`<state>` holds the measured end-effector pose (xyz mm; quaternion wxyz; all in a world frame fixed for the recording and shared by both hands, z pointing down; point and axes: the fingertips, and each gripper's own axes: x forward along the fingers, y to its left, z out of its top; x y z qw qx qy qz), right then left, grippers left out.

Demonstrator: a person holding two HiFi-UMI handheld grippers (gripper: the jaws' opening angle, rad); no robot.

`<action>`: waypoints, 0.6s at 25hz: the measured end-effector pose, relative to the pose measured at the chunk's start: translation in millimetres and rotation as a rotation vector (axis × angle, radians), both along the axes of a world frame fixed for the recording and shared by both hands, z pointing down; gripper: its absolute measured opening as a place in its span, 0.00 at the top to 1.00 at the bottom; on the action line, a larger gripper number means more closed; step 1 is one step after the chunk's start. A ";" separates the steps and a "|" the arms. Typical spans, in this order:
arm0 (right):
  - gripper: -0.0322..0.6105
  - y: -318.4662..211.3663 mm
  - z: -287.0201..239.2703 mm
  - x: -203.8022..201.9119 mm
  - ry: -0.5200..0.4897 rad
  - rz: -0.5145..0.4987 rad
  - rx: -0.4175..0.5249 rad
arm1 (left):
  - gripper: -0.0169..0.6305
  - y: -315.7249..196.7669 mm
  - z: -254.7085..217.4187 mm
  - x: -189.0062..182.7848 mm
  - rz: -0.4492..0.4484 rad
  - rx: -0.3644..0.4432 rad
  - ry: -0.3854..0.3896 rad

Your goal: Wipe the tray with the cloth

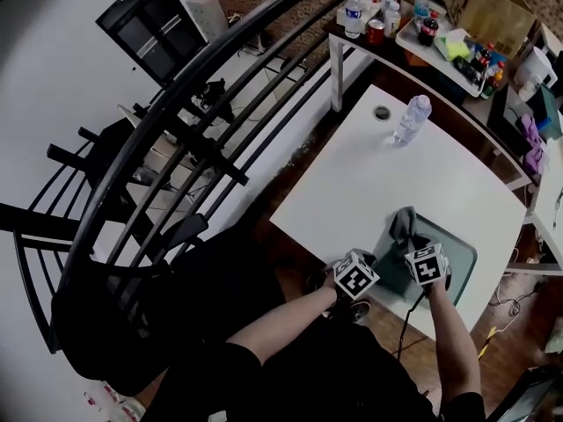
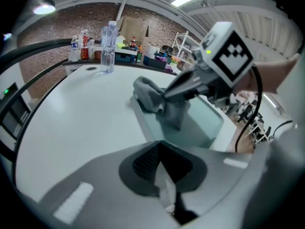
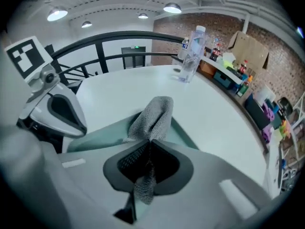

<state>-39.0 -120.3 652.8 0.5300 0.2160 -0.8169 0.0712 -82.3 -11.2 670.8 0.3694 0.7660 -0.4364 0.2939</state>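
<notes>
Item, surface: white, square-cornered, filling the middle and right of the head view.

Item, tray: pale green, shallow, at the lower-right edge of the surface, just in front of the person.

Item, cloth: grey, knitted look, bunched into a peak at the tray's upper-left corner, its lower folds lying on the tray.

Item, right hand-held gripper: jaws drawn narrow on a fold of the cloth, which hangs through between them. It stands over the tray and points steeply down.

Item, left hand-held gripper: jaws closed narrow at the tray's near left corner, a pale sliver caught between them that looks to be the tray's rim.

Item, water bottle: clear, upright, toward the upper part of the surface, well apart from the tray.

Item, black railing: curved, sweeping across the left of the frame.

Item, side table: upper right, crowded with bottles and cans, with a cardboard box beside it.
</notes>
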 end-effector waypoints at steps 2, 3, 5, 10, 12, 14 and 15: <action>0.92 -24.5 -2.8 -2.6 0.022 -0.043 0.048 | 0.94 0.7 0.6 2.4 0.007 -0.003 0.000; 0.92 -33.5 -1.8 -3.8 0.035 -0.067 0.067 | 0.94 0.3 1.1 3.7 0.010 -0.005 0.001; 0.92 -41.5 5.2 -7.2 0.059 -0.133 0.082 | 0.94 -2.3 2.3 5.9 0.016 -0.007 0.002; 0.92 3.7 25.8 -19.1 0.051 -0.284 0.025 | 0.94 -1.2 0.6 8.7 0.038 -0.009 0.013; 0.92 29.3 29.3 -20.6 0.040 -0.316 0.007 | 0.94 -0.9 1.6 8.2 0.041 -0.007 0.008; 0.92 52.2 28.4 -20.0 0.035 -0.361 -0.010 | 0.94 -2.9 2.9 9.1 0.045 -0.005 0.004; 0.92 63.7 27.2 -19.1 0.033 -0.384 -0.019 | 0.94 -3.5 3.2 9.5 0.047 -0.004 0.003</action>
